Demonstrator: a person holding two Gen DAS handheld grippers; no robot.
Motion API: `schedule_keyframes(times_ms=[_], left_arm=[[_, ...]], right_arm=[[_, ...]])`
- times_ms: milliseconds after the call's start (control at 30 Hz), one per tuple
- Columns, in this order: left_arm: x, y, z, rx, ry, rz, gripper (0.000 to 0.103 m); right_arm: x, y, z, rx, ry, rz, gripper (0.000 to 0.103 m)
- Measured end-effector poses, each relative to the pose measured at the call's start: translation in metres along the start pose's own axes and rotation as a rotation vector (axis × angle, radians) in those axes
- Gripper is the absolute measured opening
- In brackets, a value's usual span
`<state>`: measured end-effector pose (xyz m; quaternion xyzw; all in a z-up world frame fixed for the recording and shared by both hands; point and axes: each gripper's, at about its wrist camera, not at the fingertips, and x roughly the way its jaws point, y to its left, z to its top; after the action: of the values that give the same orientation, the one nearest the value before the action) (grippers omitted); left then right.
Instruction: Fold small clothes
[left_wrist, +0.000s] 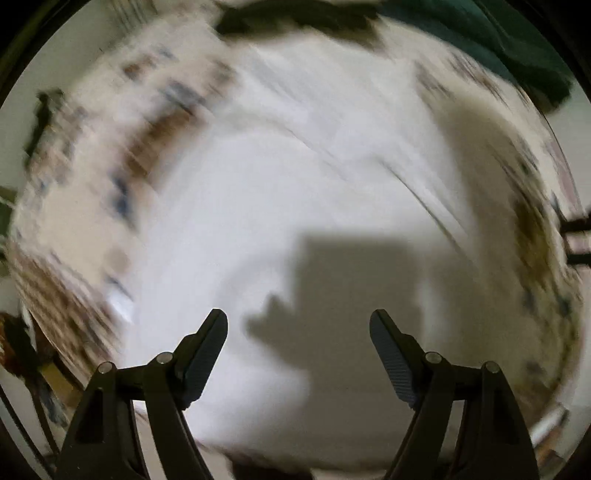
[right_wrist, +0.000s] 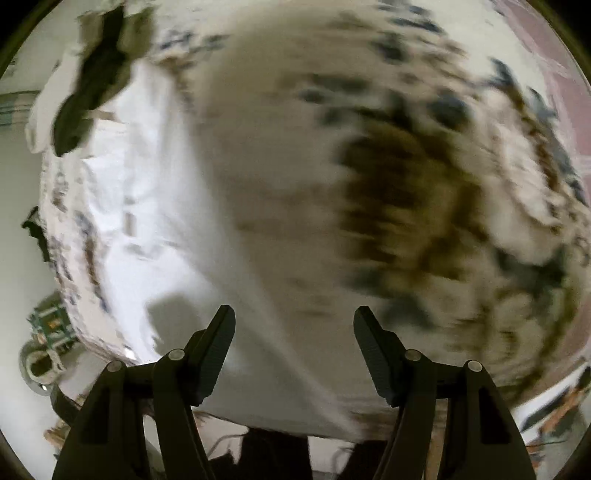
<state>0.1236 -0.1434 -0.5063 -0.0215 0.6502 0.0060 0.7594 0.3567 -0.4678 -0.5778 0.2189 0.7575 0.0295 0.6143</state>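
Both tongs, left (left_wrist: 298, 334) and right (right_wrist: 294, 330), hang released over the white cloth (left_wrist: 258, 221) spread on the patterned bedding (right_wrist: 424, 206): thin, limp, light, so pinch a corner or hem.

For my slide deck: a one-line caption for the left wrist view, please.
Open left gripper above a blurred white cloth on a patterned surface, casting its shadow.

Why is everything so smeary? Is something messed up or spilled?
Nothing looks spilled or broken. The smear is motion blur. Both the left gripper and right gripper are open and empty above the white cloth, which lies on a patterned cover.
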Motion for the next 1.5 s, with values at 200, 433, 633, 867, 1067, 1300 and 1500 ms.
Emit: schedule_keyframes(times_ms=[200,433,633,867,1067,1300,1500], left_arm=[[0.039,-0.131,-0.07,-0.057,0.237,-0.257,0.078],[0.078,-0.169,-0.102,-0.061,0.265,-0.135,0.003],[0.022,-0.111,-0.118,-0.172,0.131,-0.146,0.001],[-0.035,-0.067,-0.117,-0.219,0.043,-0.107,0.0],[-0.055,-0.045,-0.109,-0.239,-0.01,-0.081,0.0],[-0.006,-0.043,-0.095,-0.334,0.046,-0.252,0.009],[0.032,-0.071,-0.085,-0.282,0.066,-0.365,0.043]], right_arm=[[-0.01,-0.111,-0.003,0.01,0.046,-0.041,0.069],[-0.001,-0.155,0.008,0.009,0.068,-0.049,0.069],[0.002,-0.137,0.038,-0.069,0.067,-0.029,0.069],[0.001,-0.068,0.091,-0.169,0.047,0.085,0.069],[0.025,0.036,0.172,-0.297,-0.005,0.245,0.068],[0.05,0.109,0.222,-0.359,-0.009,0.201,0.068],[0.069,0.102,0.2,-0.423,0.069,0.082,0.068]])
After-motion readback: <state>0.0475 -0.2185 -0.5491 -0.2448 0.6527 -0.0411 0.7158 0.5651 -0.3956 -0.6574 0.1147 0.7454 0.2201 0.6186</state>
